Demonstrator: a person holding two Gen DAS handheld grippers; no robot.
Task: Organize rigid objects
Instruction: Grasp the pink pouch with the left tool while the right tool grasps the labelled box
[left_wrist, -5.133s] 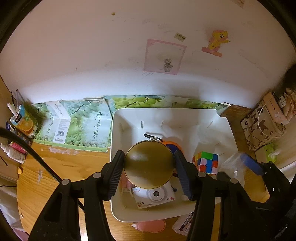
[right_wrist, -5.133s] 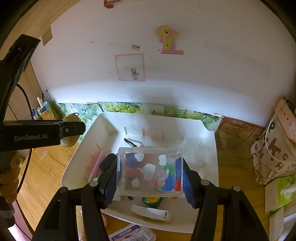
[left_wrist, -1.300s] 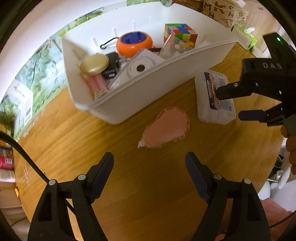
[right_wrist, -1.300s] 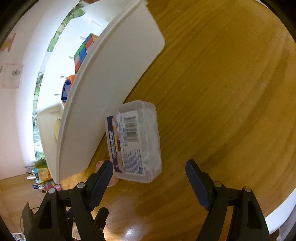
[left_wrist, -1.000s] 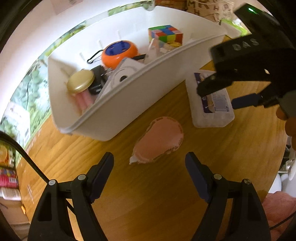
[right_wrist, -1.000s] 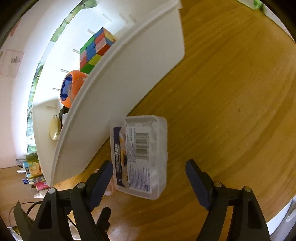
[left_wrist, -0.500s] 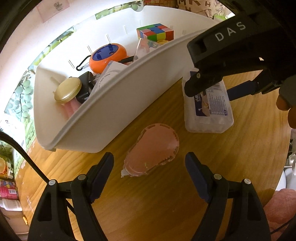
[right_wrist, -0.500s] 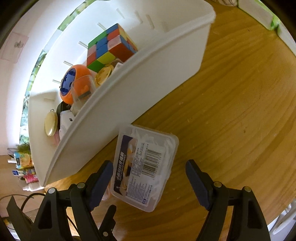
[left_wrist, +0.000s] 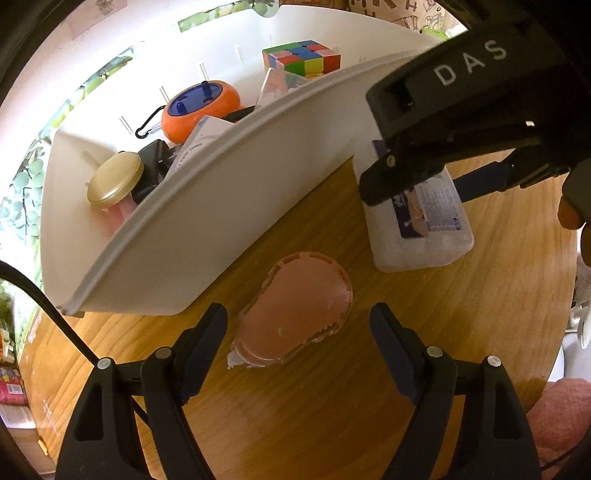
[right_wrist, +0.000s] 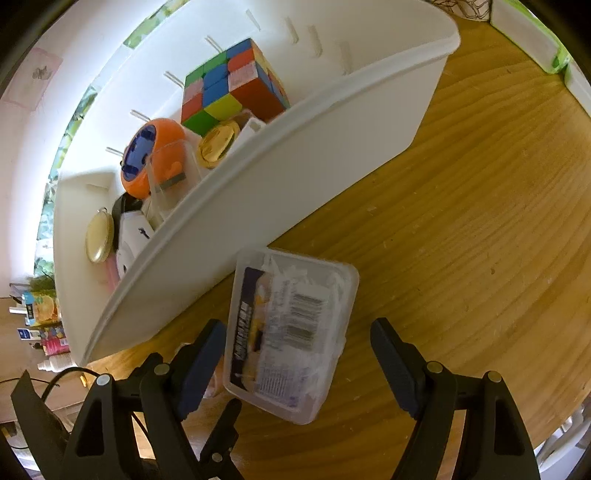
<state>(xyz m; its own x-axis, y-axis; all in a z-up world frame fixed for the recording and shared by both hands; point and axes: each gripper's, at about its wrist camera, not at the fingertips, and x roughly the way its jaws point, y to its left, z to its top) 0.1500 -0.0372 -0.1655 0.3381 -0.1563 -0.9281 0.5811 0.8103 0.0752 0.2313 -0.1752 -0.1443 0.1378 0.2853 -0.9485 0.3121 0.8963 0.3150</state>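
A pink teardrop-shaped tape dispenser (left_wrist: 295, 310) lies flat on the wooden table, between and just beyond the open fingers of my left gripper (left_wrist: 298, 343). A clear plastic box with a printed label (right_wrist: 290, 339) lies beside the white bin (right_wrist: 295, 177); the same box (left_wrist: 424, 229) shows in the left wrist view. My right gripper (right_wrist: 297, 354) hangs open over this box, pads apart from its sides. The right gripper (left_wrist: 439, 173) appears large above the box in the left wrist view. Neither gripper holds anything.
The white bin (left_wrist: 229, 206) holds a colour cube (left_wrist: 301, 59), an orange and blue round toy (left_wrist: 199, 107), a gold-lidded jar (left_wrist: 114, 177), a white camera and a clear box. The table's rounded edge (right_wrist: 561, 387) runs at the right. Bottles and cartons (right_wrist: 40, 325) stand far left.
Both grippers have crept forward and lower, so the pink dispenser and the clear box now sit closer between their fingers. The right gripper has rolled a little. Neither has closed.
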